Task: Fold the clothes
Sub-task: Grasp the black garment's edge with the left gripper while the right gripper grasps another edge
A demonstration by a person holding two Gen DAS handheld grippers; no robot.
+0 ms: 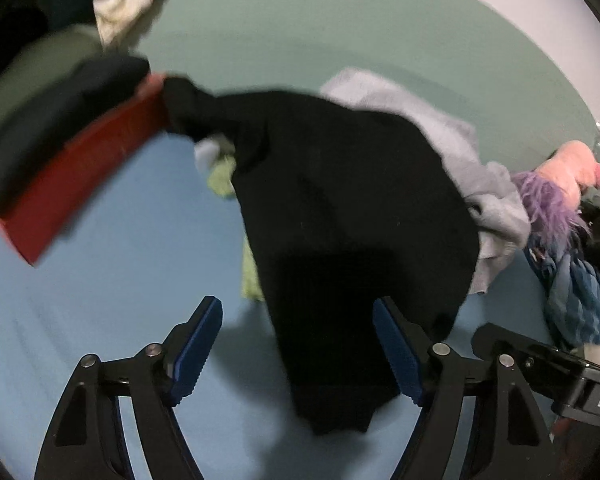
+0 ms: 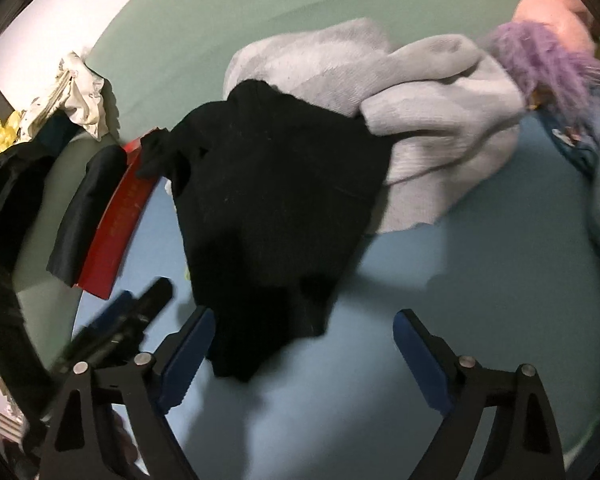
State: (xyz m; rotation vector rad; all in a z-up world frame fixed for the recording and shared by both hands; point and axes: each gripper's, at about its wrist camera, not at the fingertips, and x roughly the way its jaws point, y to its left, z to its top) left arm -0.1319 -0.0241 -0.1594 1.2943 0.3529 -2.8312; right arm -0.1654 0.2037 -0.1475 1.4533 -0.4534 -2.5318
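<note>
Near the bottom of the left wrist view, the left gripper (image 1: 298,344) is seen with its jaws spread wide and nothing pinched; the near end of the black garment (image 1: 352,216) lies between the blue pads (image 1: 198,352) without being pressed. The garment is stretched over the blue sheet (image 1: 100,280), from a red box (image 1: 84,176) at far left toward the near edge, with a grey sweater (image 1: 472,168) bunched at its right.

Across the right wrist view, the right gripper (image 2: 304,356) is likewise shown wide open and empty, the garment's near corner (image 2: 236,360) just beside its left pad. The left gripper is visible at near left.

The step is judged to be a grasp of the near hem: each corner should be taken cleanly, one layer only, so that the cloth can be pulled flat before folding.
</note>
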